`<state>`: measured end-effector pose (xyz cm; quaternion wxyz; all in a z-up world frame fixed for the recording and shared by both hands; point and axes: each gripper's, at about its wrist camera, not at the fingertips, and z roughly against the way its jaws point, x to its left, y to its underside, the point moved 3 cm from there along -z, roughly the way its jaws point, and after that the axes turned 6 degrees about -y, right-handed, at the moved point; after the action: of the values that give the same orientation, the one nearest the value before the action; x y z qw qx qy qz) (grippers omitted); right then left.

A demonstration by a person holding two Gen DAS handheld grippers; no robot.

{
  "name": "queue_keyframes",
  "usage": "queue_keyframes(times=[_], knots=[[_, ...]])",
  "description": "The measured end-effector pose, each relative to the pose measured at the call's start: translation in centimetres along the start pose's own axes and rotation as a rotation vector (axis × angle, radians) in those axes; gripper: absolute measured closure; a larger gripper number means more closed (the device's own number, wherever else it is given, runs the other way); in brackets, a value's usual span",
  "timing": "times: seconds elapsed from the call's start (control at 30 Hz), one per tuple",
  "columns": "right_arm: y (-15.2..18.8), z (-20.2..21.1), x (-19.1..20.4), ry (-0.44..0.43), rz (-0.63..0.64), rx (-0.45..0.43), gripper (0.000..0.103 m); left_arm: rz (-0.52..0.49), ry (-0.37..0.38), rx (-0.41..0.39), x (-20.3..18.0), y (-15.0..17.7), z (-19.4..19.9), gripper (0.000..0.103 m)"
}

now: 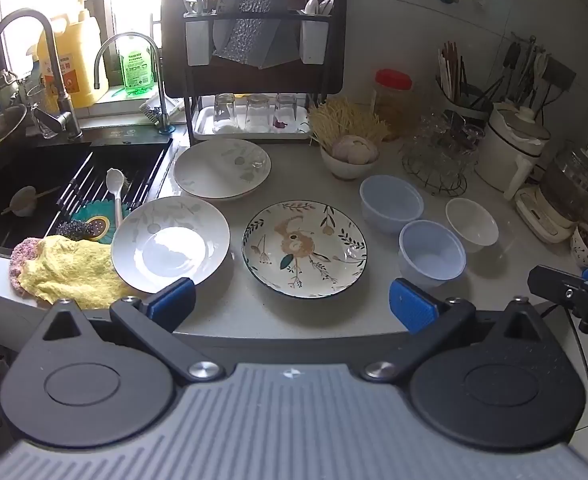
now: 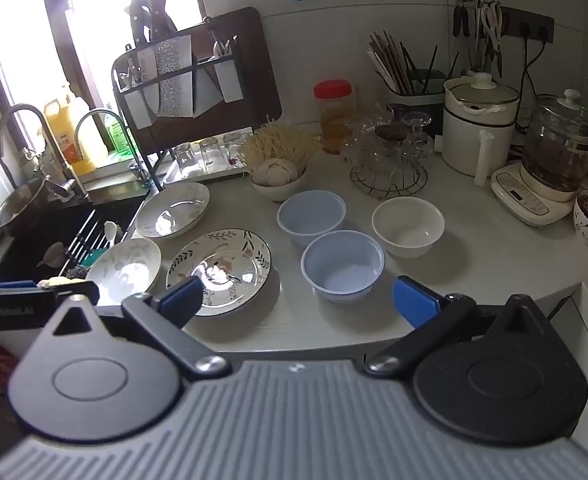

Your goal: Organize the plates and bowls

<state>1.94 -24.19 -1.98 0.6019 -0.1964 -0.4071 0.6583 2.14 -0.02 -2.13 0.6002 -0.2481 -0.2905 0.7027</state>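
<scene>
Three plates and three bowls lie spread over the white countertop (image 1: 325, 320), none stacked; the leaf-patterned plate (image 1: 222, 168) sits farthest back by the sink (image 1: 54, 184), a second pale leaf plate (image 1: 170, 242) lies nearer, its edge over the yellow cloth (image 1: 70, 272), and the floral plate with the dark rim (image 1: 304, 248) rests just right of it; further right, two blue bowls (image 1: 391, 203) (image 1: 432, 253) stand close together, one behind the other, with the white bowl (image 1: 471, 221) beside them; the left gripper (image 1: 292, 306) hovers at the counter's front edge, its blue-padded jaws spread wide and holding nothing; the right gripper (image 2: 297, 300) likewise has its jaws spread apart and bare, facing the nearer blue bowl (image 2: 342, 266) and the floral plate (image 2: 218, 270); a dish rack (image 1: 254, 60) stands behind the plates.
</scene>
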Motion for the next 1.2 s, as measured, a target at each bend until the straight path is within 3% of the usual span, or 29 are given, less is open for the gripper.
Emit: queue_keyframes(times=[1.2], knots=[[0.5, 0.1, 0.3, -0.008, 0.017, 0.003, 0.000, -0.072, 0.016, -0.017, -1.6, 0.0, 0.5, 0.000]])
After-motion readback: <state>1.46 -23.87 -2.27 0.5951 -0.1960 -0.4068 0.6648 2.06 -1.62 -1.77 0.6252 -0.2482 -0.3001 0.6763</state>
